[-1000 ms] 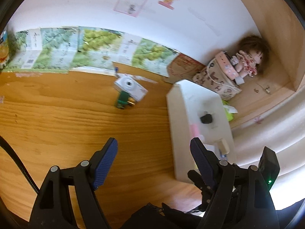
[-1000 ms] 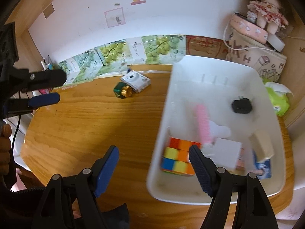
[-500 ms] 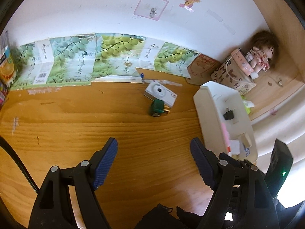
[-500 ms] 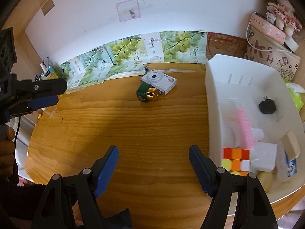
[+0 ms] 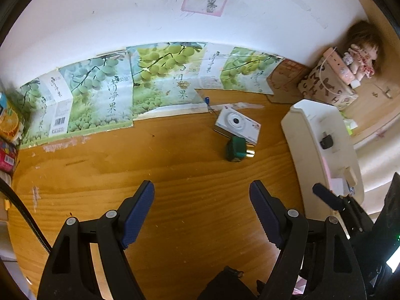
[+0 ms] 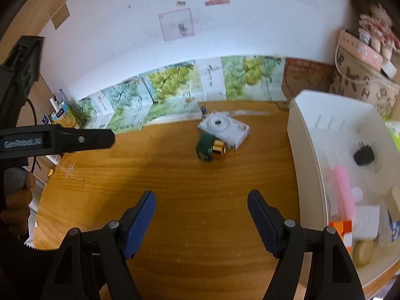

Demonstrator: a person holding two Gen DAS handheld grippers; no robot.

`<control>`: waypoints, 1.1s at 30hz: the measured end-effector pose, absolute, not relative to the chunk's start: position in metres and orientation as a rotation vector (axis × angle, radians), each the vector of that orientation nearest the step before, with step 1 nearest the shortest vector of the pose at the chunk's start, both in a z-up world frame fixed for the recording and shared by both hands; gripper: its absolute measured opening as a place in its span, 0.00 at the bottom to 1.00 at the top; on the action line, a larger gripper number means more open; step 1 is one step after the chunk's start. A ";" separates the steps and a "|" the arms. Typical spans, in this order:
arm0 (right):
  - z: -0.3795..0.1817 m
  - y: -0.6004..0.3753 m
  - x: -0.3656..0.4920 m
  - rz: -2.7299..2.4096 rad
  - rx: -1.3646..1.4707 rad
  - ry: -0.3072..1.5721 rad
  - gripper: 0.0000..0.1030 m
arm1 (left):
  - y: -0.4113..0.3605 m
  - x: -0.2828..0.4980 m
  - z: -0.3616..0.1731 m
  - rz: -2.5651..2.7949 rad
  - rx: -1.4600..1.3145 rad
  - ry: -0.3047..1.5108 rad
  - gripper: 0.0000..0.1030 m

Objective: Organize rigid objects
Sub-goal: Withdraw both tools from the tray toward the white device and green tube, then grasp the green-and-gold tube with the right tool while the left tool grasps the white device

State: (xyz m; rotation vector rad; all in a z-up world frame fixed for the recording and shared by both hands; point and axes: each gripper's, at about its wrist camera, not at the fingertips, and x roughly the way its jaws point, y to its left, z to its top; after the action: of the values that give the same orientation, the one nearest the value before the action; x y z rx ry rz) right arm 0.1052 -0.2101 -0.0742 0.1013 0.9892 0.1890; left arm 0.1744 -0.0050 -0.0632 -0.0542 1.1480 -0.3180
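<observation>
From the left wrist camera, the left gripper is hanging over bare wooden tabletop with its jaws standing wide apart and nothing between them. Ahead of it, a white compact camera is lying flat near the back wall, and a green box with a gold cap is sitting just in front of it, touching or nearly touching its edge. The white bin is standing to the right, already holding a black plug and other small pieces.

From the right wrist camera, the right gripper is likewise gaping open and carrying nothing, aimed at the same two loose items: the white compact camera and the green box. The white bin is lying to the right with a pink comb-like piece, the plug and a colourful cube inside. The left gripper is showing at the left edge.

The risk lies in the two items crowding each other: closing on one is likely to nudge the other away, and both grippers heading for the same spot could collide. The camera's flat, smooth body may also be slipping out of a shallow pinch.
</observation>
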 end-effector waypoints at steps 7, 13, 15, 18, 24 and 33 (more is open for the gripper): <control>-0.093 -0.206 0.140 0.179 0.067 0.955 0.74 | -0.016 0.202 -0.076 -0.284 -0.040 1.228 0.79; -0.120 -0.206 0.169 0.160 0.103 0.974 0.74 | -0.030 0.226 -0.085 -0.273 -0.062 1.273 0.79; -0.129 -0.205 0.176 0.159 0.122 0.982 0.74 | -0.034 0.235 -0.086 -0.277 -0.067 1.279 0.79; -0.143 -0.201 0.185 0.150 0.134 0.997 0.74 | -0.040 0.252 -0.089 -0.278 -0.074 1.296 0.79; -0.166 -0.194 0.201 0.127 0.160 0.999 0.67 | -0.040 0.280 -0.100 -0.267 -0.214 1.362 0.79; -0.183 -0.194 0.213 0.124 0.180 1.025 0.49 | -0.047 0.301 -0.127 -0.211 -0.423 1.493 0.79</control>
State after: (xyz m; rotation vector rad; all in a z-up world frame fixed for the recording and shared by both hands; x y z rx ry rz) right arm 0.2126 -0.1945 -0.1834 0.1798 1.0250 0.1242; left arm 0.3005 -0.0467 -0.1272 -0.4225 1.4928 -0.2107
